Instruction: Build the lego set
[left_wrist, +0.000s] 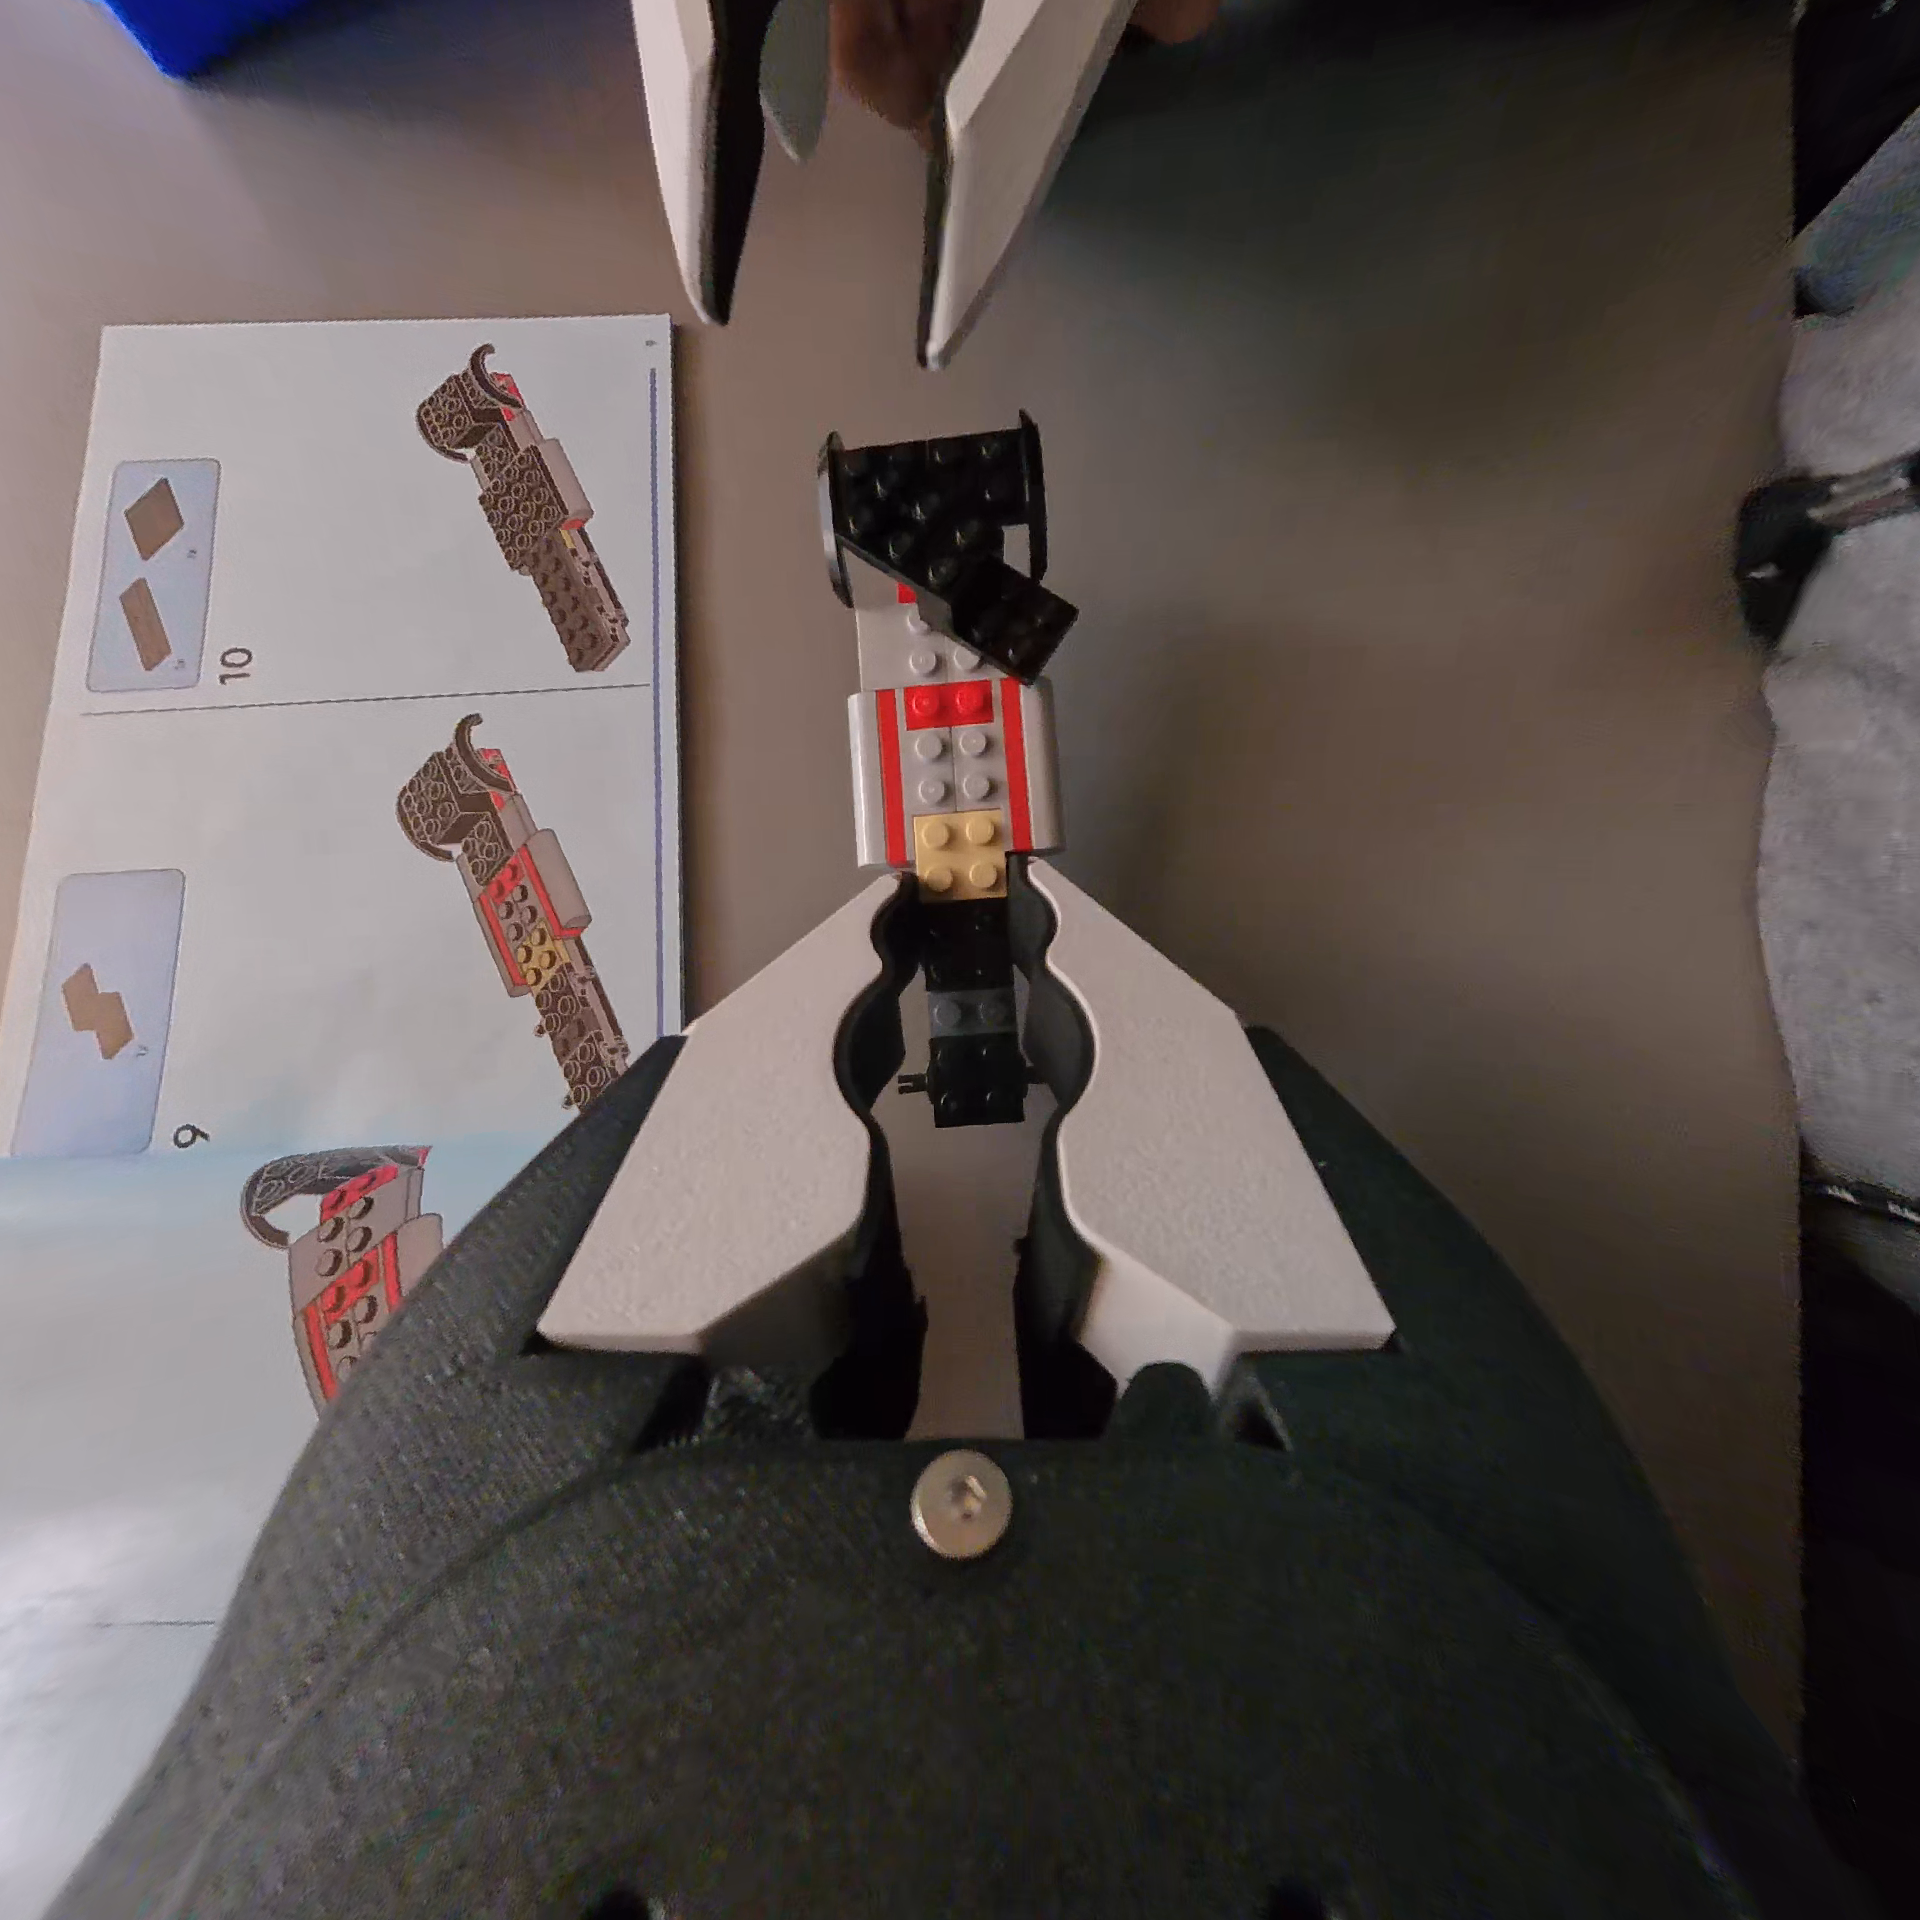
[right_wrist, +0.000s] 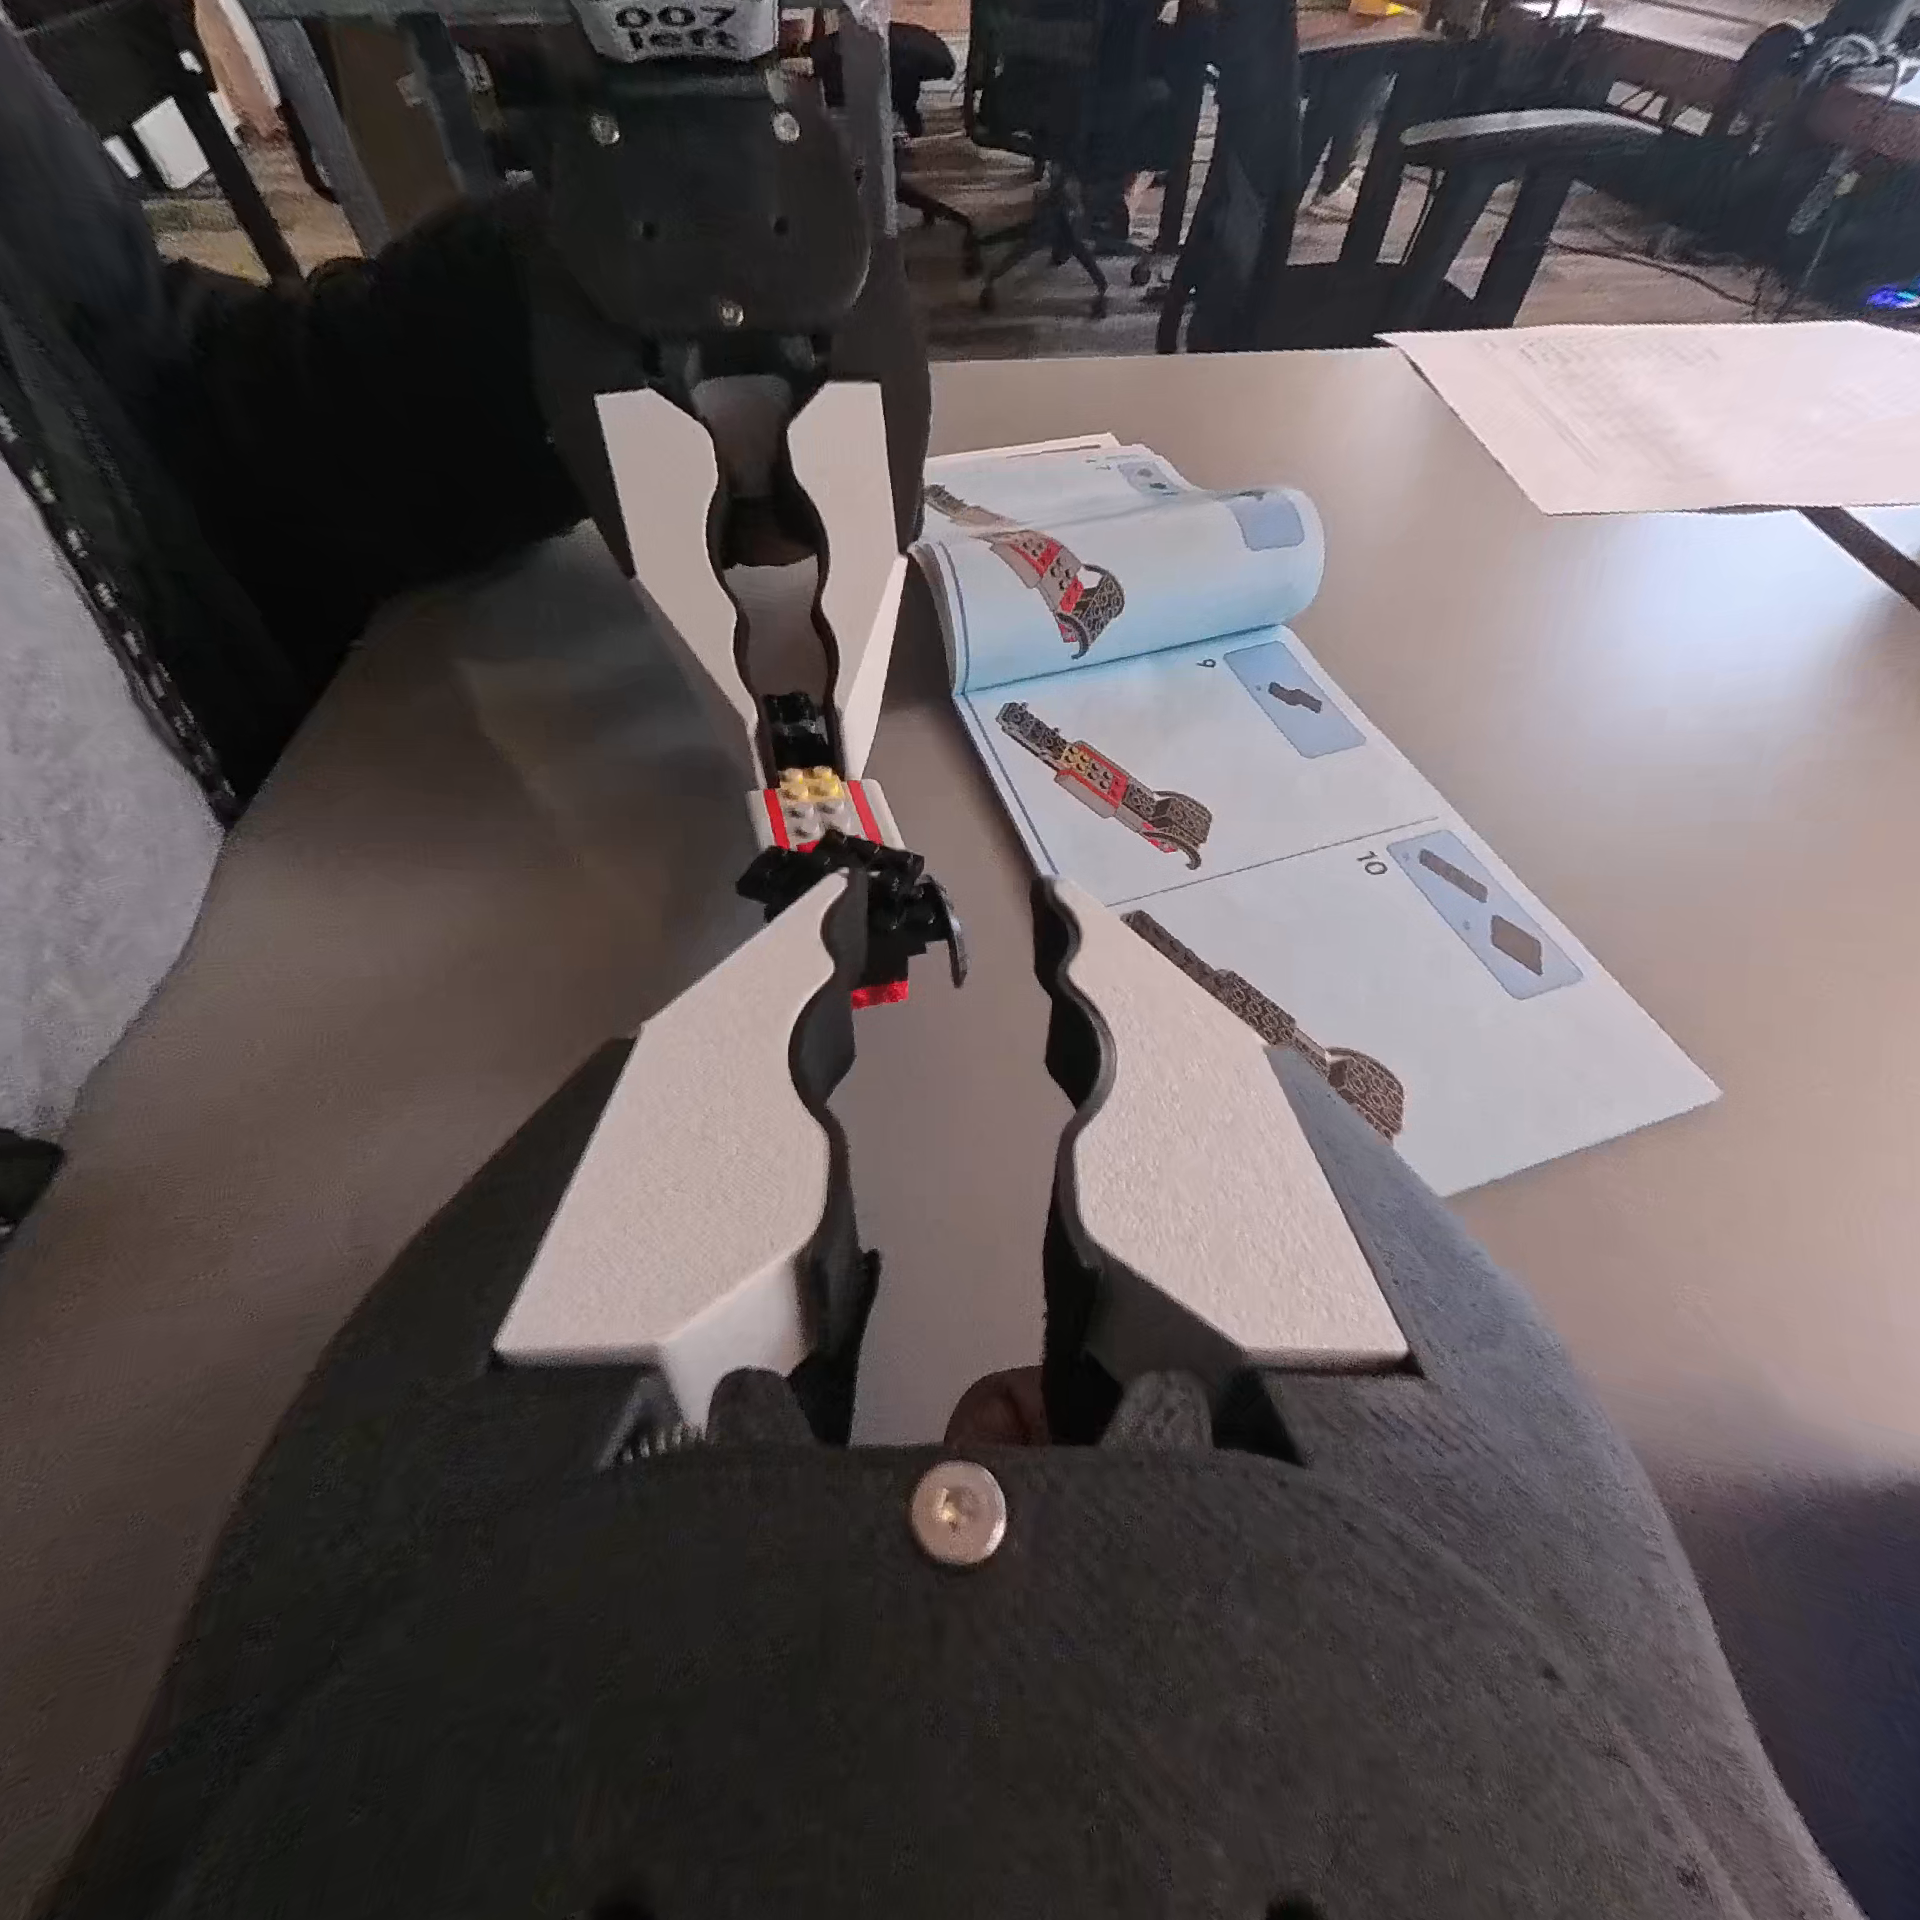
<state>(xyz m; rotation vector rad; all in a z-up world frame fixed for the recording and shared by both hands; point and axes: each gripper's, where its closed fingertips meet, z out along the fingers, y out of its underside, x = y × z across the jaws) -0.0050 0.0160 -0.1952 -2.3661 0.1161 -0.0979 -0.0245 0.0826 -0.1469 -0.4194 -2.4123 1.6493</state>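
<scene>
A long lego model of grey, red, tan and black bricks lies along the brown table. My left gripper is shut on its black rear section. A loose black plate sits skewed on the model's black front end. My right gripper shows at the top of the left wrist view, open, just beyond the front end. In the right wrist view my right gripper is open and empty, with the model's black front end beside its left fingertip. The left gripper faces it, holding the model.
An open instruction booklet lies left of the model; it shows in the right wrist view to the right. A white paper sheet lies at the far right. Chairs and desks stand beyond the table edge. A blue object sits far left. My right fingertips sit around 9 centimeters from my left ones.
</scene>
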